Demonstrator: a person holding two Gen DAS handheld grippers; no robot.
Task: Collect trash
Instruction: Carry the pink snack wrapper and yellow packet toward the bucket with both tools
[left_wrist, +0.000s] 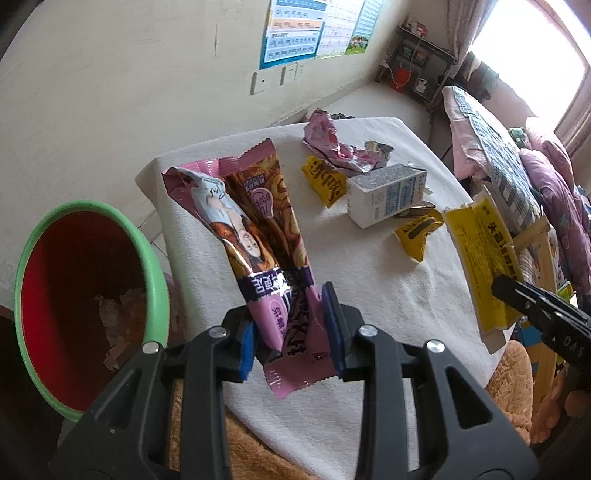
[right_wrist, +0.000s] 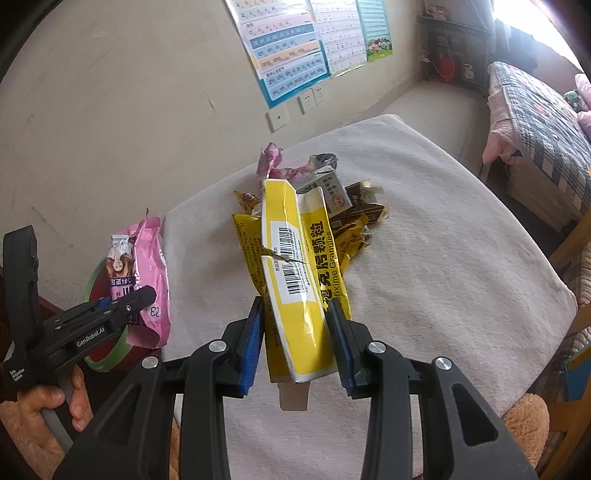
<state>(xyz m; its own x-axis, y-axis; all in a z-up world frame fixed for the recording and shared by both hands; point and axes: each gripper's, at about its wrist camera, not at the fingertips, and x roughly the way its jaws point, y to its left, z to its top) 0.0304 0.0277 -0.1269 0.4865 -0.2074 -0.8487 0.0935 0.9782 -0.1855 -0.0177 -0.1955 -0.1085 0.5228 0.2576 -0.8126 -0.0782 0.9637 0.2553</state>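
Down my left wrist view, my left gripper (left_wrist: 291, 332) pinches a long, glossy pink-and-brown snack wrapper (left_wrist: 266, 236) near its crimped lower end, blue pads pressed against both sides. The film is crinkled and shiny, printed with a face and purple banding, and it stands up over the near edge of the white towelled table (left_wrist: 388, 295). Just left of it sits the bin (left_wrist: 88, 295), a round tub with a green rim and red inside, scraps lying at its bottom. Farther back on the cloth lie a crumpled pink foil wrapper (left_wrist: 332, 144), a small grey-white carton (left_wrist: 388, 195) and yellow sachets (left_wrist: 417, 236).

Through my right wrist view, my right gripper (right_wrist: 295, 343) clamps a flattened yellow cardboard box (right_wrist: 291, 266), torn across its barcode label, held upright above the table's near part. Behind it the yellow sachets (right_wrist: 354, 236) and carton (right_wrist: 332, 192) lie heaped together. At the left, my other hand (right_wrist: 48, 402) grips its black tool with the pink wrapper (right_wrist: 147, 273) over the bin's rim.
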